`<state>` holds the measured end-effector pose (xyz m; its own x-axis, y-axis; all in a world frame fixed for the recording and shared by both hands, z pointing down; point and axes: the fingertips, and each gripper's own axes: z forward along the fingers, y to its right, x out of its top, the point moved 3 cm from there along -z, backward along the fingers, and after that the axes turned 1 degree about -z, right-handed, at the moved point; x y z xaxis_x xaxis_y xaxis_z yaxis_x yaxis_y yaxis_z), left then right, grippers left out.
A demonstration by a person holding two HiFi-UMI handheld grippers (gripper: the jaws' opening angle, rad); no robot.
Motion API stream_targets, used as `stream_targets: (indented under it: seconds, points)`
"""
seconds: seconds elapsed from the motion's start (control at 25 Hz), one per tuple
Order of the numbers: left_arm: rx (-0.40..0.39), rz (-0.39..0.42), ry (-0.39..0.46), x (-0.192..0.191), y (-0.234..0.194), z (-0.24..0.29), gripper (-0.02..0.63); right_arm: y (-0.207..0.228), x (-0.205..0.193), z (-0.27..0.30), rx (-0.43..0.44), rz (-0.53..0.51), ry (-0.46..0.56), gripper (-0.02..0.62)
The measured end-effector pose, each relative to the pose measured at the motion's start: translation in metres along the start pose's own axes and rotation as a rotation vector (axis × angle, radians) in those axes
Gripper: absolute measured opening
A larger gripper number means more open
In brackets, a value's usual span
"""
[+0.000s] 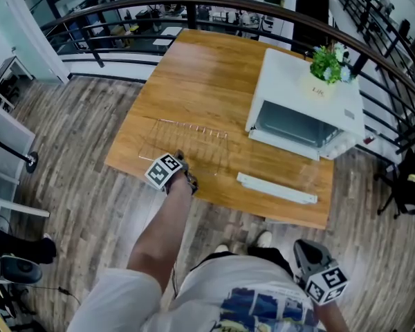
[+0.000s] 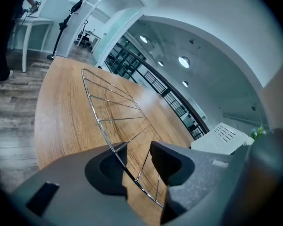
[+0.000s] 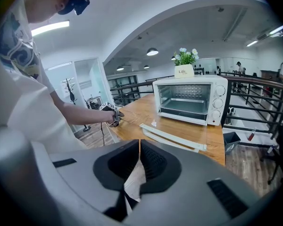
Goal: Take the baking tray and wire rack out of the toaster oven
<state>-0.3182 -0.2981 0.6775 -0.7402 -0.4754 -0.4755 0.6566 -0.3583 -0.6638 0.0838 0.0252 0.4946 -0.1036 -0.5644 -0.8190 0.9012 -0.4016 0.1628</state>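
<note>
The rack (image 1: 187, 142) lies flat on the table (image 1: 200, 68) at centre left, its near edge wire between the narrowly parted jaws of the left gripper (image 2: 139, 149), while the tray (image 1: 294, 126) sits inside the open oven (image 1: 297, 81) at right and the right gripper (image 3: 139, 152), lower right, is closed and empty.

The mouth of the toaster oven (image 1: 311, 92) stands open, but its lowered door (image 1: 277, 189) juts toward the near edge of the table (image 1: 194, 75), so a reach goes over it. The wire rack (image 1: 187, 144) covers the near-left tabletop; the far half lies bare up to the railing (image 1: 214, 2).
</note>
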Motion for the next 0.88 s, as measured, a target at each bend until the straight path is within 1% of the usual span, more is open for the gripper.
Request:
stream_targets:
  seconds: [0.16, 0.28, 0.36, 0.56, 0.72, 0.88]
  points:
    - [0.067, 0.043, 0.010, -0.005, -0.002, 0.002, 0.195, 0.005, -0.001, -0.001, -0.002, -0.001, 0.000, 0.011]
    - [0.116, 0.083, 0.019, -0.003, -0.004, 0.001, 0.222, 0.007, 0.002, -0.002, -0.008, -0.001, 0.005, 0.011]
    - [0.147, 0.094, 0.025, -0.002, -0.006, 0.002, 0.239, 0.008, 0.000, -0.002, -0.011, 0.006, -0.008, 0.009]
    - [0.226, 0.070, 0.028, -0.005, -0.016, 0.002, 0.276, 0.014, -0.004, 0.000, -0.016, 0.015, -0.024, 0.009]
    - [0.250, 0.058, 0.010, -0.003, -0.021, -0.001, 0.288, 0.015, 0.000, 0.000, -0.012, 0.014, -0.023, 0.009]
    - [0.268, 0.066, 0.004, 0.002, -0.028, -0.007, 0.290, 0.015, -0.002, -0.001, -0.009, 0.016, -0.025, 0.009]
